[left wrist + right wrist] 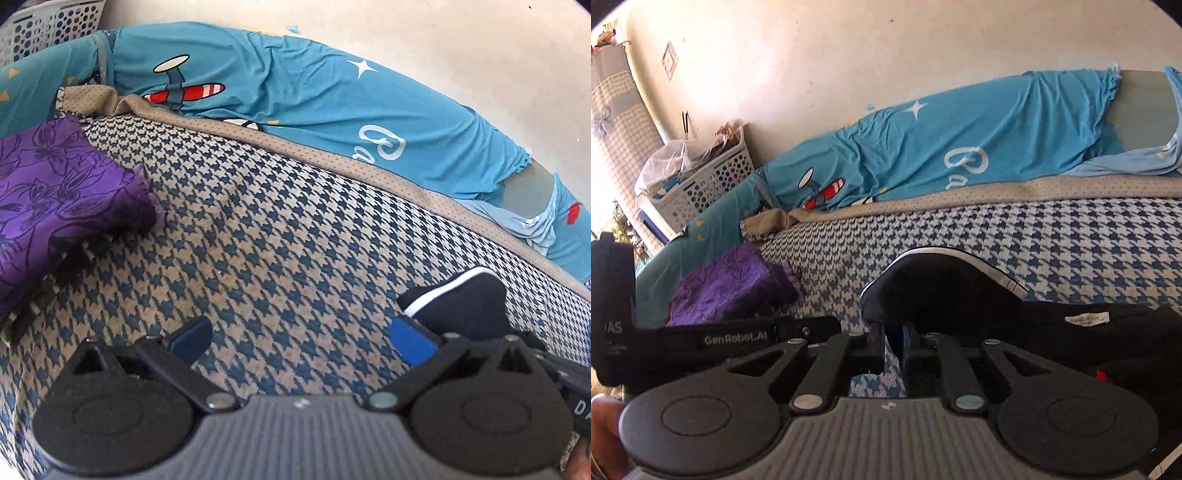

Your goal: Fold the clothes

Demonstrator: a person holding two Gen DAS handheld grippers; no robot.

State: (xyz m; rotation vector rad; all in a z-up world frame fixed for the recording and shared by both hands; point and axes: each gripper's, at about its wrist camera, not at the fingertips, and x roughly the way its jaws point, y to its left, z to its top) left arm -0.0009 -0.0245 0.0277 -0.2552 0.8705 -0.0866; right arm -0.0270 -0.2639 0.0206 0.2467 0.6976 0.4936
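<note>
A black garment with white trim (945, 284) lies on the houndstooth bed cover (1071, 243). My right gripper (893, 347) is shut on a fold of it, and the fabric arches up just beyond the fingertips. The rest of the garment, with a white label (1086, 318), spreads to the right. In the left wrist view the same black garment (461, 299) rises beside the right blue fingertip (412, 345). My left gripper (303, 341) stands open over the bed cover (277, 236) with nothing between its fingers.
A folded purple flowered cloth (62, 192) (731, 288) lies at the left. A blue printed sheet (314, 96) (960, 155) is bunched along the wall. A white perforated basket (709, 184) stands at the far left. The left tool's black body (735, 338) crosses the right wrist view.
</note>
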